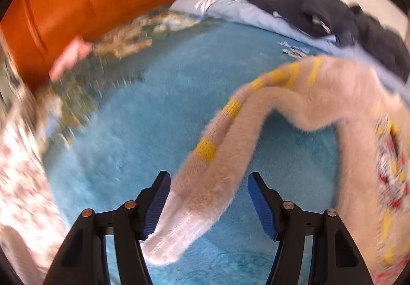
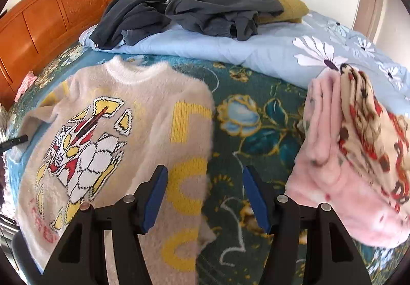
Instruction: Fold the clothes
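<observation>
A fuzzy beige sweater (image 2: 110,136) with yellow letters and a robot picture lies face up on the bed. In the left wrist view its long sleeve (image 1: 217,164) with yellow stripes runs down between the fingers of my left gripper (image 1: 208,204), which is open around the white cuff (image 1: 174,233). My right gripper (image 2: 205,197) is open and empty above the sweater's right edge and the floral bedspread (image 2: 256,131).
Folded pink and cream patterned clothes (image 2: 353,156) sit at the right. Dark grey clothes (image 2: 192,8) and a mustard garment (image 2: 292,9) are piled on a light blue flowered quilt (image 2: 282,54) at the back. An orange wooden headboard (image 2: 51,10) is at the left.
</observation>
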A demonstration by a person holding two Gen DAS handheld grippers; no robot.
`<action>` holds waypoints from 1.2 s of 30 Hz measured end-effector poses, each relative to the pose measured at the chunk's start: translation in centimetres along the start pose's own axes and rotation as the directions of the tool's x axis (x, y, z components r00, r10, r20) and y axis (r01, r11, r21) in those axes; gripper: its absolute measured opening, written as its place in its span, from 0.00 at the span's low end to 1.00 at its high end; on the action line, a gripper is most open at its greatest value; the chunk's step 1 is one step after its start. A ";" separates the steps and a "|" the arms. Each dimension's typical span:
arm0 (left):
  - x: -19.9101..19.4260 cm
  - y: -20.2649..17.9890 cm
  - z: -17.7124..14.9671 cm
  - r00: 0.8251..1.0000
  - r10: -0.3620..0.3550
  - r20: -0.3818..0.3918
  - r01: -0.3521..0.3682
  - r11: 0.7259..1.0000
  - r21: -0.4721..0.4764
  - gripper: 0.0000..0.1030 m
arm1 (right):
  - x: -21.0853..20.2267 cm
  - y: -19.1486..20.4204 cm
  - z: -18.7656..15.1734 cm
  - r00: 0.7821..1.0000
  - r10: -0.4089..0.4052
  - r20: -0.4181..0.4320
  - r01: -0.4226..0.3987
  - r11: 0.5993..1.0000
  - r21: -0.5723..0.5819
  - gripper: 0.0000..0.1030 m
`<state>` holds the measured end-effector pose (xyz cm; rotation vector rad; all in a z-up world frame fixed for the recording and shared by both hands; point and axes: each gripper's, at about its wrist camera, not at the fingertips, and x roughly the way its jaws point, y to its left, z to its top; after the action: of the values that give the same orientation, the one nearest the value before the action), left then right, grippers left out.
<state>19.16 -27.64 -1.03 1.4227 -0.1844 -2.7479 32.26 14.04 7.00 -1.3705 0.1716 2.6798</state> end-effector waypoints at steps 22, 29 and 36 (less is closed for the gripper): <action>-0.8 1.0 6.3 0.919 0.295 0.262 -0.338 0.931 0.137 0.13 | -0.2 -0.3 -0.6 0.999 0.031 -0.021 -0.029 0.997 0.067 0.60; 3.2 2.3 6.8 0.944 0.281 0.175 -0.310 0.935 0.170 0.16 | 0.1 -1.2 -1.1 0.999 0.015 -0.047 -0.011 0.996 0.092 0.60; 5.0 3.2 4.5 0.990 0.138 0.037 -0.142 0.978 0.150 0.41 | -0.9 -1.6 -1.7 0.998 0.008 -0.055 -0.002 0.994 0.106 0.60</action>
<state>12.56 -30.92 -2.12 1.3485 -0.4867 -2.6883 34.44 15.33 6.68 -1.4146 0.3178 2.5968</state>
